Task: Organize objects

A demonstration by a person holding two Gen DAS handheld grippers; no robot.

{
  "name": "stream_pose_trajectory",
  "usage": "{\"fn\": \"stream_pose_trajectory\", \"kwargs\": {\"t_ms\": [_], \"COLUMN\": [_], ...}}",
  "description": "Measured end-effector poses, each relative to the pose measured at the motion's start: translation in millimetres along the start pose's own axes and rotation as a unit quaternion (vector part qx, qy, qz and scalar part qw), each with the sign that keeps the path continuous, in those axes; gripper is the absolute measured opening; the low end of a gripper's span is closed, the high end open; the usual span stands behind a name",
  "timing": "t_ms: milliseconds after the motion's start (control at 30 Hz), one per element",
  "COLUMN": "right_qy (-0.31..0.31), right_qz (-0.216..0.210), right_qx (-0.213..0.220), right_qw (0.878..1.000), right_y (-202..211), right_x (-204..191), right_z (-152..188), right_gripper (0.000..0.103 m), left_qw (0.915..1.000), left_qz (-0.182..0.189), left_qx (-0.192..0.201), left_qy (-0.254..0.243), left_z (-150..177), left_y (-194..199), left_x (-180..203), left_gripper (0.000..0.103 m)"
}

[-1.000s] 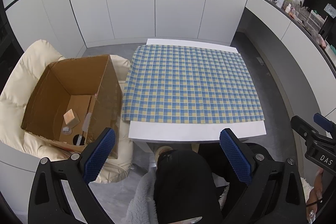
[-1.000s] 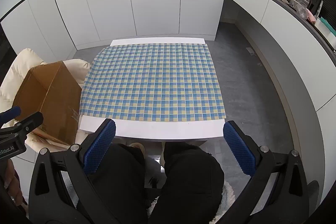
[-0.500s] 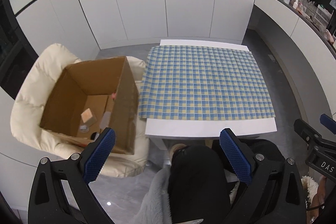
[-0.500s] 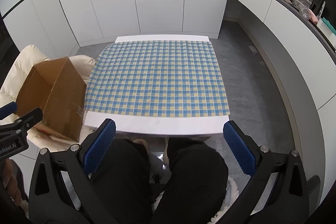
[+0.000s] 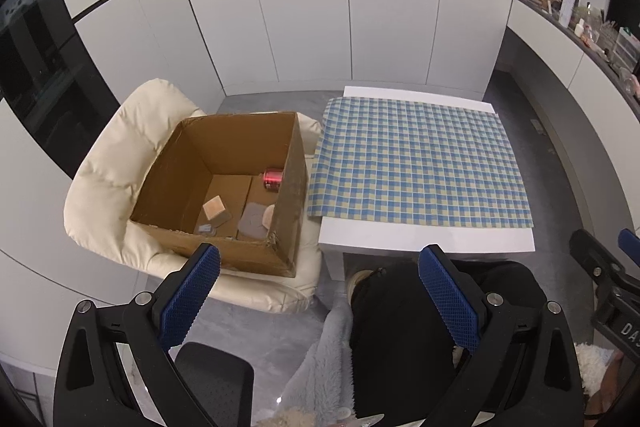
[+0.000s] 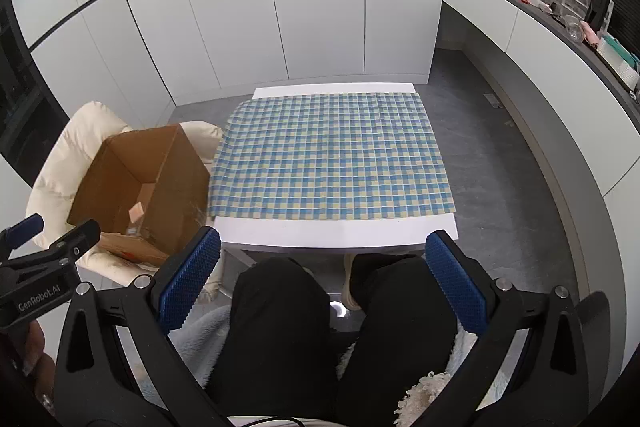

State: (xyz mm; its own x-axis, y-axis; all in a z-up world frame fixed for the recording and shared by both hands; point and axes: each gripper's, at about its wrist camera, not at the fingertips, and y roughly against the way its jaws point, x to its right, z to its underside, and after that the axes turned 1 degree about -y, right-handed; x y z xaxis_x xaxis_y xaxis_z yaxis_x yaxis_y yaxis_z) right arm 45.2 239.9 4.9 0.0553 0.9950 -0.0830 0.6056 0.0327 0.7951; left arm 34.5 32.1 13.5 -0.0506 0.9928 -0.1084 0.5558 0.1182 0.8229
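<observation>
An open brown cardboard box [image 5: 224,187] sat on a padded cream armchair [image 5: 108,183], just left of the white table [image 5: 424,235] — inside lay a red can [image 5: 273,178], a small tan block [image 5: 213,207] and flat grey pieces [image 5: 252,219]. A blue-and-yellow checked cloth [image 6: 332,155] covered most of the tabletop. The left gripper [image 5: 318,291] hung above the person's black-trousered lap [image 6: 320,339], jaws spread wide and empty — likewise the right gripper [image 6: 322,279].
</observation>
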Motion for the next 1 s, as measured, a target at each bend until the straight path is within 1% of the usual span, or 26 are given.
{"fn": "stream_pose_trajectory", "kwargs": {"t_ms": [133, 300, 567, 1000], "right_qy": [0.01, 0.013, 0.018, 0.024], "right_qz": [0.007, 0.008, 0.009, 0.006], "right_qx": [0.003, 0.003, 0.002, -0.009], "right_qw": [1.0, 1.0, 1.0, 1.0], "right_y": [6.6, 11.2, 9.8, 1.5], "right_x": [-10.3, -13.6, -12.9, -12.8], "right_z": [5.2, 8.9, 8.0, 9.0], "right_gripper": [0.103, 0.103, 0.103, 0.103], "left_qw": [0.9999, 0.9994, 0.9994, 0.9986], "left_qz": [0.01, 0.024, 0.027, 0.041], "left_qx": [0.002, -0.005, -0.003, -0.02], "left_qy": [-0.012, -0.023, -0.02, -0.027], "left_z": [4.9, 8.7, 8.7, 10.0], "left_y": [7.7, 9.7, 12.5, 8.6], "left_x": [4.0, 10.1, 8.1, 13.8], "left_gripper": [0.1, 0.1, 0.1, 0.1]}}
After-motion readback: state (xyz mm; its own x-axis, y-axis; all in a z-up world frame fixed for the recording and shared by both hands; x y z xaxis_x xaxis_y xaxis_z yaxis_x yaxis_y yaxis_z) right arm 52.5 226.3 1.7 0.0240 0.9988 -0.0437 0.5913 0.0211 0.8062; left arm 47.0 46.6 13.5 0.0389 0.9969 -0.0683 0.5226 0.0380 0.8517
